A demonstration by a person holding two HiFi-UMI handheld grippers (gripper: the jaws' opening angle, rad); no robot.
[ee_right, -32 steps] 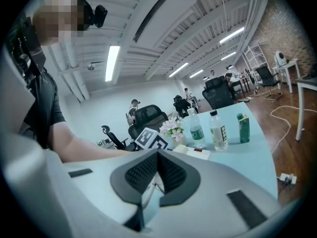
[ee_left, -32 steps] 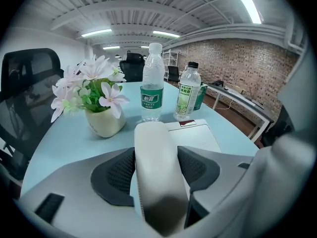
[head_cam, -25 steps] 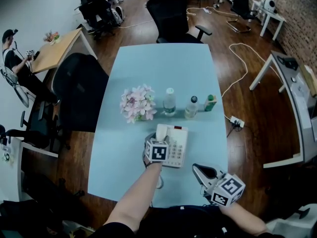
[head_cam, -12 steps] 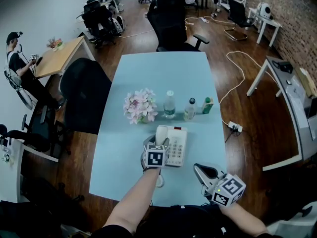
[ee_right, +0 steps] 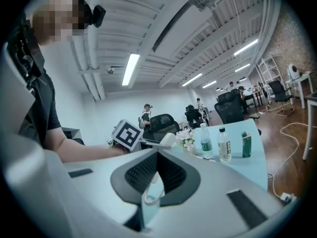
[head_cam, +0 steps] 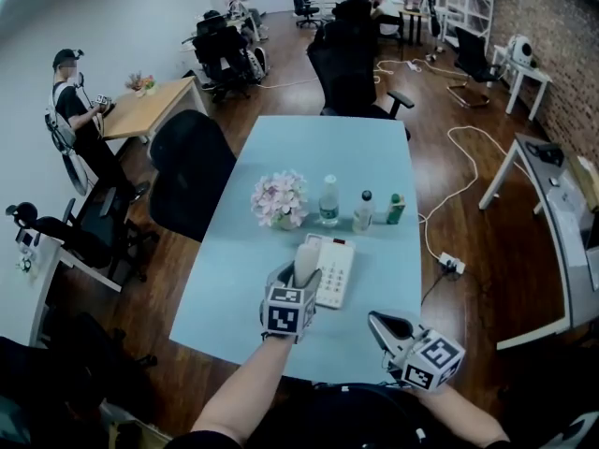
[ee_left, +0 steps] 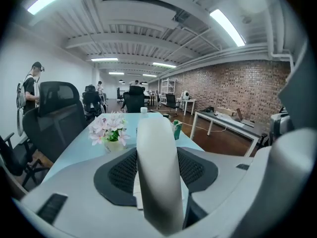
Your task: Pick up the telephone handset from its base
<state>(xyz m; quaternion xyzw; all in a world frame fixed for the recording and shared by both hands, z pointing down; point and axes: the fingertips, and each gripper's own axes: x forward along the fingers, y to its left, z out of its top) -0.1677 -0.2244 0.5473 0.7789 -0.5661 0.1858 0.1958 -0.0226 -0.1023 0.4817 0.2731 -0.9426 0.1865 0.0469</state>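
The left tool (head_cam: 299,281) is clenched on the white telephone handset (head_cam: 306,256), which stands between its two pads and runs lengthwise out past their tips. In the left gripper view the handset fills the gap between the dark ribbed pads, both pressing on its sides. The telephone base (head_cam: 335,271) lies on the pale blue bench (head_cam: 318,148) just below and to the right of this tool's tips, its keypad uncovered. The right gripper view shows the handset raised off the bench, out ahead of the marker cube on the left tool.

The right tool (head_cam: 380,322) hangs over the near edge of the bench, right of the left tool and nearer the person, well apart from the base. Its jaws are closed together and grasp nothing. Through the small opening under its pads a coiled cord (ee_right: 151,196) shows against the bench.

Beyond the left tool's tips stands a pot of pink and white flowers (head_cam: 280,198). To the right of the flowers, in a row, stand a clear bottle (head_cam: 328,200), a second bottle (head_cam: 363,211) and a green carton (head_cam: 396,209). Black office chairs (head_cam: 191,171) stand off to the left of the bench
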